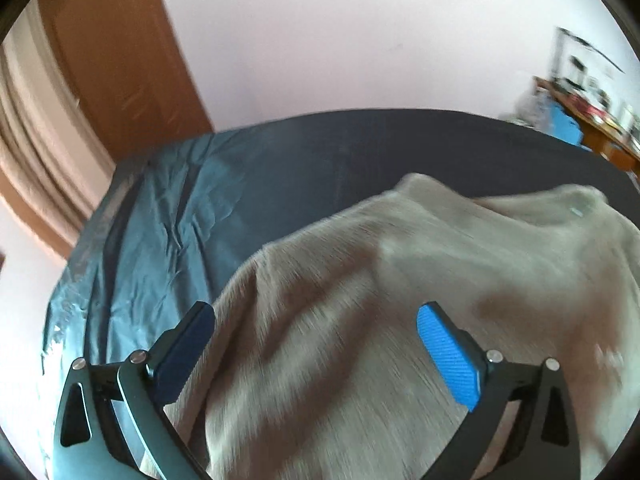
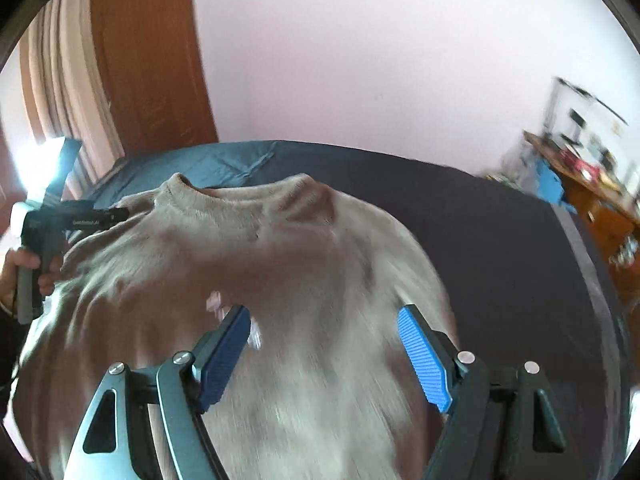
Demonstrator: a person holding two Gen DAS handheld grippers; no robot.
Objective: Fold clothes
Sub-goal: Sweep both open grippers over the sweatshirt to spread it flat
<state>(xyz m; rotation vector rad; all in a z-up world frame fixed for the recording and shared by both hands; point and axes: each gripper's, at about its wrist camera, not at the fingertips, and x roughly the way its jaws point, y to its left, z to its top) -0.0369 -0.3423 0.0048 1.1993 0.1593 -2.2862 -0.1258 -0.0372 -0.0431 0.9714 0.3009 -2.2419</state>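
A beige knitted sweater (image 1: 400,280) lies spread on the dark blue bed (image 1: 180,220), blurred by motion. My left gripper (image 1: 316,312) hovers over the sweater's left part, wide open, with only cloth below it and nothing pinched. In the right wrist view the sweater (image 2: 280,264) lies with its round collar (image 2: 236,188) at the far end. My right gripper (image 2: 324,314) is open above the sweater's middle, and its pads (image 2: 424,360) grip nothing. At the left edge a hand (image 2: 24,268) holds the other tool's handle beside the sweater's shoulder.
The bed sheet (image 2: 500,240) stretches bare to the right of the sweater, up to a plain wall. A brown wooden door (image 1: 120,60) and a curtain stand at the left. A cluttered wooden desk (image 2: 592,200) stands at the far right beyond the bed.
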